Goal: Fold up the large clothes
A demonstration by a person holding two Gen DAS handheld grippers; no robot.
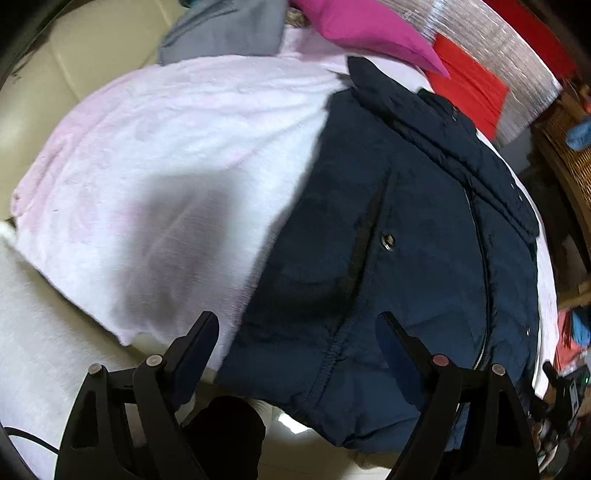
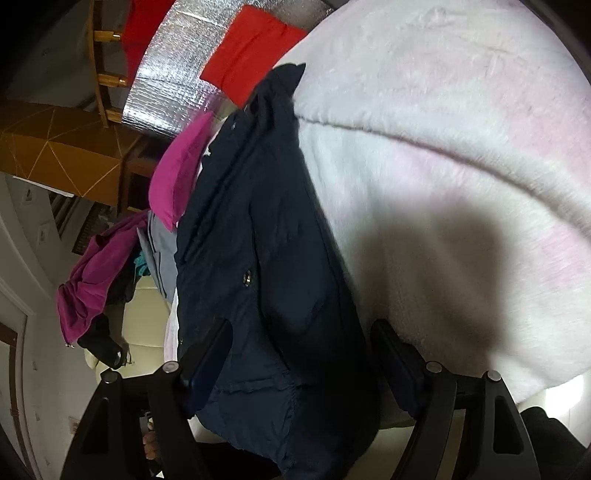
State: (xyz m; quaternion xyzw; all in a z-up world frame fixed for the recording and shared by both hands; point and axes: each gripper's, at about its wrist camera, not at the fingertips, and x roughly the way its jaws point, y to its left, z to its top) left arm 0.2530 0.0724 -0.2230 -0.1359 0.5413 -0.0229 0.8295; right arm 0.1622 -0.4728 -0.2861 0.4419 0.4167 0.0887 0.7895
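Observation:
A navy padded jacket with a zip and snap buttons lies flat on a fluffy white-and-pink blanket, its hem hanging over the near edge. My left gripper hovers open above the hem's left corner, nothing pressed between its fingers. In the right wrist view the same jacket runs away from me along the blanket. My right gripper is open and straddles the jacket's near end, a finger on either side of it. The pads do not visibly squeeze the fabric.
A pink cushion, a red cloth and a silver foil mat lie beyond the jacket's collar. A grey garment rests on the beige sofa. A magenta garment is draped over the sofa's far end.

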